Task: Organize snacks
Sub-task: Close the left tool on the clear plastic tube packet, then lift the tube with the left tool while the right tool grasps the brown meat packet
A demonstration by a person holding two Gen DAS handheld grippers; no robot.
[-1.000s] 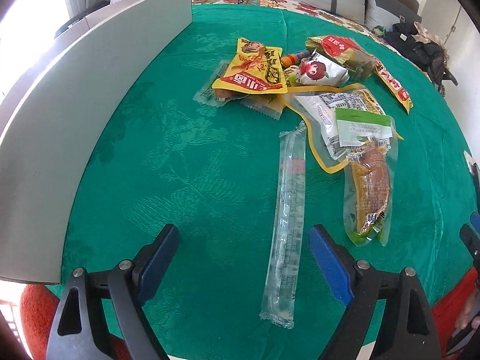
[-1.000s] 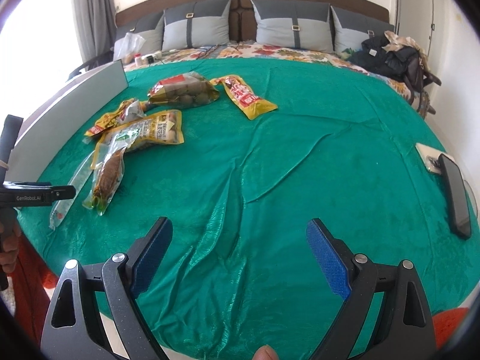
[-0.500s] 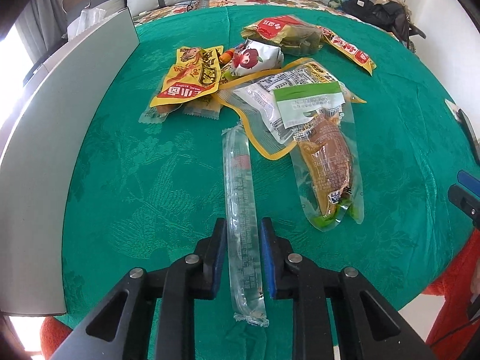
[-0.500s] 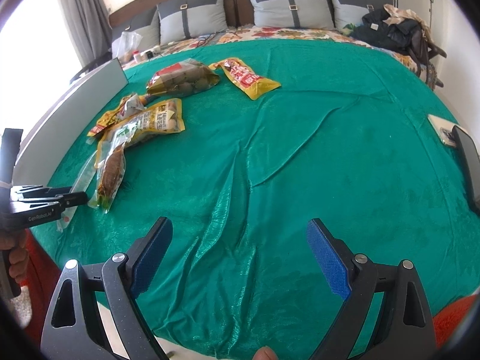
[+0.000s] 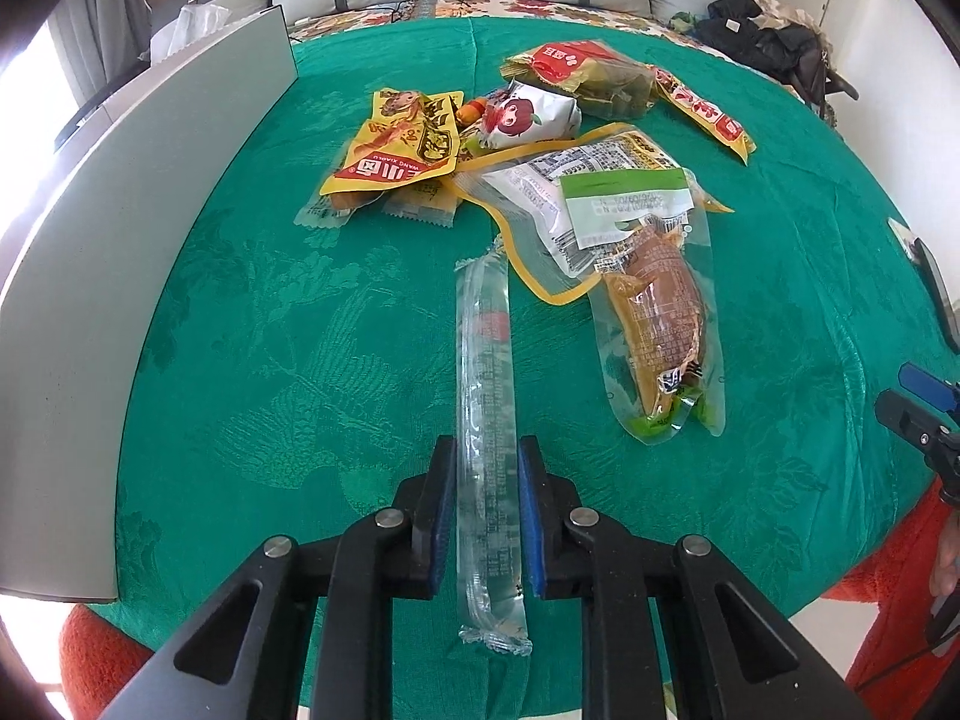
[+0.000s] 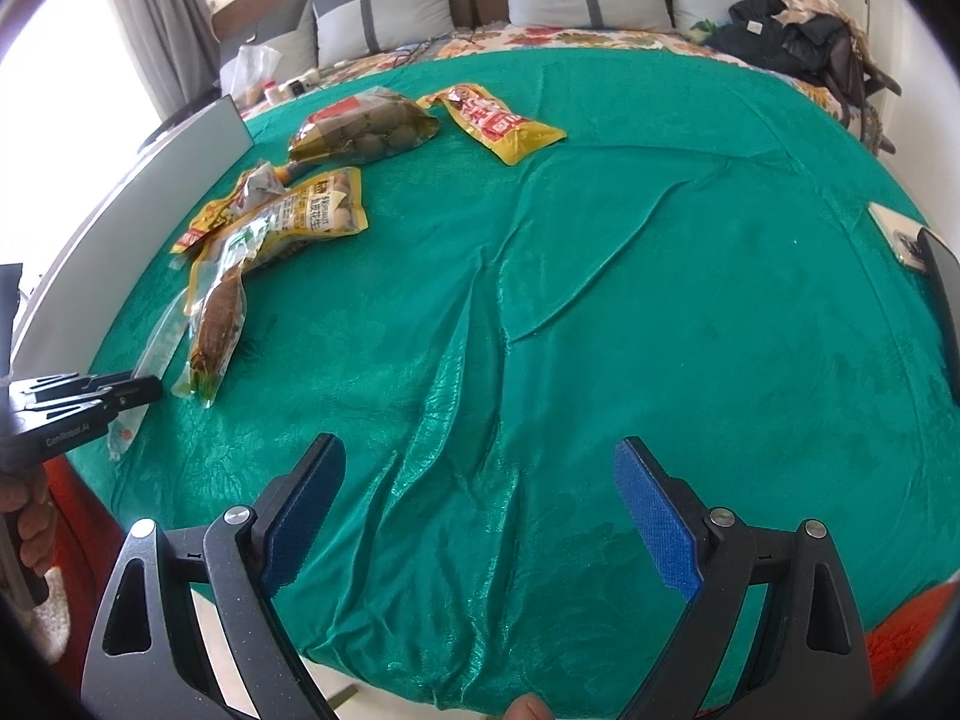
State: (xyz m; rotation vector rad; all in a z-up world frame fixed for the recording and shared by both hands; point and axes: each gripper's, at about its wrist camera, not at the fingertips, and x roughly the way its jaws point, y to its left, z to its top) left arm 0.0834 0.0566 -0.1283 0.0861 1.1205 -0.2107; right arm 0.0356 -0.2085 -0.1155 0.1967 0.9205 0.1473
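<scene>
Left gripper (image 5: 487,516) pinching clear, seemingly empty tube packet (image 5: 485,396)

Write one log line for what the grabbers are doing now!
left gripper: shut on clear stick packet | right gripper: open, over green cloth

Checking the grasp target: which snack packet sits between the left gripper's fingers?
The long clear tube packet, the only narrow transparent stick, lying nearest the table edge. The left gripper is closed on its lower part.
</scene>
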